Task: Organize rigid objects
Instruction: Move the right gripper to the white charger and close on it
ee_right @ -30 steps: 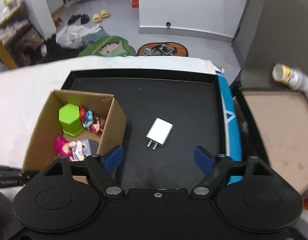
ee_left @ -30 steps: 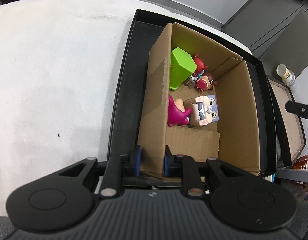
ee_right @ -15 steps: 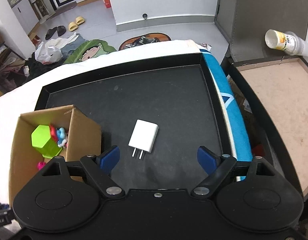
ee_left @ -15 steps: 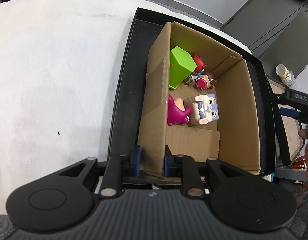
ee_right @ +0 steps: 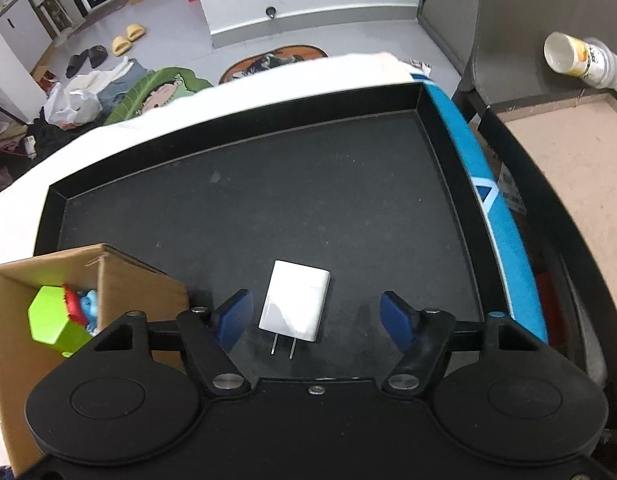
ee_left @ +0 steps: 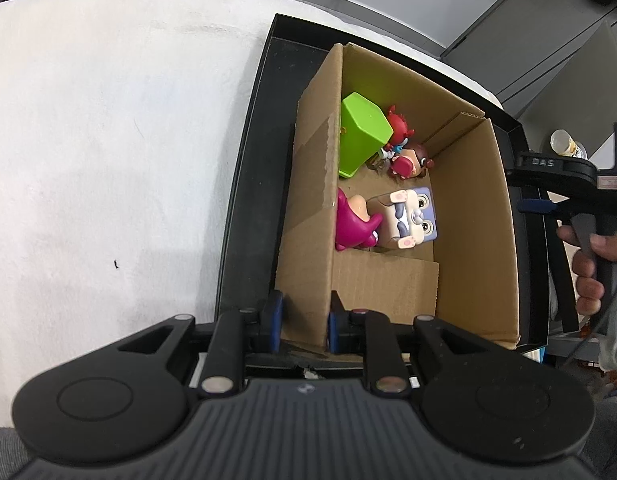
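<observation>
With the left gripper (ee_left: 302, 326) clamped on the cardboard box (ee_left: 474, 240) wall, the right gripper (ee_right: 314, 316) straddles the white charger (ee_right: 296, 305) on the black tray (ee_right: 244, 184), jaws closing without contact yet; next it likely needs a firm pinch and a lift into the box.

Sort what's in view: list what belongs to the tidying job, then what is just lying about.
Job: white charger on the black tray, between the closing right gripper jaws, untouched; cardboard box, its wall clamped by the left gripper; green block and toy figures inside.

Lying about: paper cup, slippers, clothes on the floor.
</observation>
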`<state>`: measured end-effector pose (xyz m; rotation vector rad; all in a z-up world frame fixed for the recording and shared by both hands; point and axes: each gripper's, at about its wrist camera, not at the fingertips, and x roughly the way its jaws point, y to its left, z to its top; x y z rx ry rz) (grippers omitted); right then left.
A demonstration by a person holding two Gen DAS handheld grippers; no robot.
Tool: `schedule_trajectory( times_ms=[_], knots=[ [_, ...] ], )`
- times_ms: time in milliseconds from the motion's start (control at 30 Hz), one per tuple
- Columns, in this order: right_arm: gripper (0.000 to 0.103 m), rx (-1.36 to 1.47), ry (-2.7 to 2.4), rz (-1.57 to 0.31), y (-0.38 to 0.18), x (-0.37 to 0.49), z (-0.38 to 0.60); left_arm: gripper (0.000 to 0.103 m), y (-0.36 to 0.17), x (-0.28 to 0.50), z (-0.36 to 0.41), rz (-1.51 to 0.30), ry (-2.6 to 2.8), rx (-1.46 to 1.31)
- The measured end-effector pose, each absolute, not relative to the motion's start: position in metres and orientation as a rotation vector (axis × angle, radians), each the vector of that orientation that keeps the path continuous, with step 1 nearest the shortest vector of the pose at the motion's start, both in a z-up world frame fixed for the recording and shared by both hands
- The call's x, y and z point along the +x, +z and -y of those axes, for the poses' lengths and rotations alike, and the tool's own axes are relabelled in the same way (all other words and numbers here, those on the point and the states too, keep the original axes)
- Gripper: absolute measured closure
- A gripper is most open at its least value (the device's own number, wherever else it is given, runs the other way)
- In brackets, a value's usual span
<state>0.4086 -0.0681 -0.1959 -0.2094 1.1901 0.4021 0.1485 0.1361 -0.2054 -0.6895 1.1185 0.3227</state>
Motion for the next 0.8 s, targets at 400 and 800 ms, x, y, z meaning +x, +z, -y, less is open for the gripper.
schedule_trajectory(
  times_ms=[400,800],
  knots=[
    [0.037,-0.248,0.384,-1.195,-0.213,0.403,0.059,0.082,-0.206,0.151,-0.135,-1.125,0.321,-0.681],
    [0.066,-0.345,0.373,-1.226,-0.216,0.390,0.058,0.082,-0.206,0.151,-0.134,-1.125,0.326,-0.683]
  ],
)
